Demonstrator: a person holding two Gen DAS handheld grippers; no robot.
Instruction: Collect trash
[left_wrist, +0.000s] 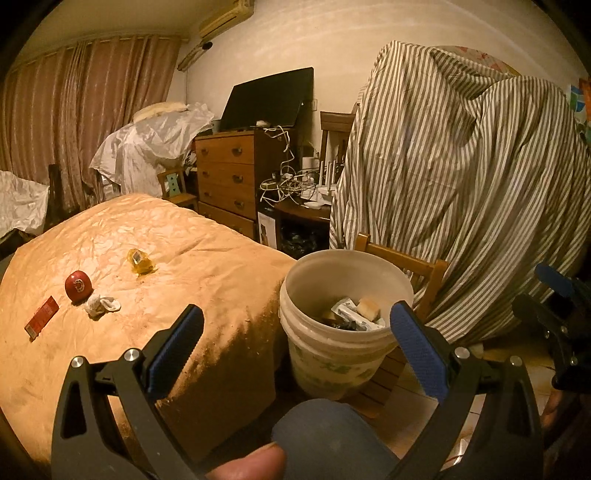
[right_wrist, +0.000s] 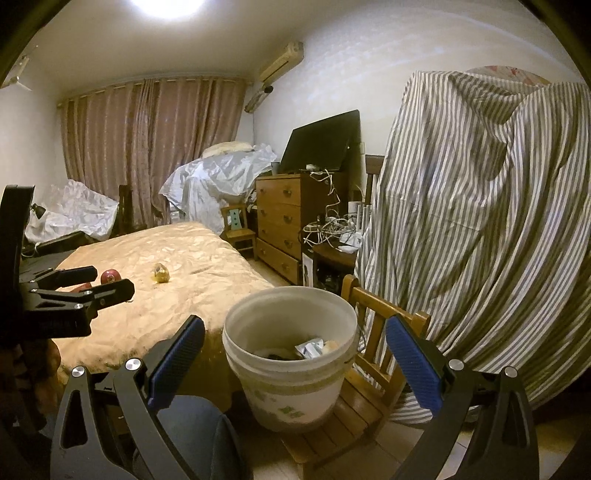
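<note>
Both tongs are spread wide and hold nothing: the left tongs (left_wrist: 295, 332) and the right tongs (right_wrist: 295, 347) each frame the white bucket (left_wrist: 314, 354) that stands on a small wooden chair (right_wrist: 373, 398) in the lower middle of both views. Some wrappers already lie inside the bucket.

The trash left to collect lies on the bed (left_wrist: 184, 258), in the left part of the left wrist view: a crumpled white tissue (left_wrist: 101, 304), a flat red packet (left_wrist: 41, 318), a yellow crinkled wrapper (left_wrist: 140, 262), and a red apple-like ball (left_wrist: 78, 285) that touches the tissue or lies just beside it.

The tissue probably is very light and soft, so pinch its bunched middle. The wrapper looks slippery and thin; take a raised fold. The flat packet must be taken by an edge, because the soft cover will sink under pressing.
</note>
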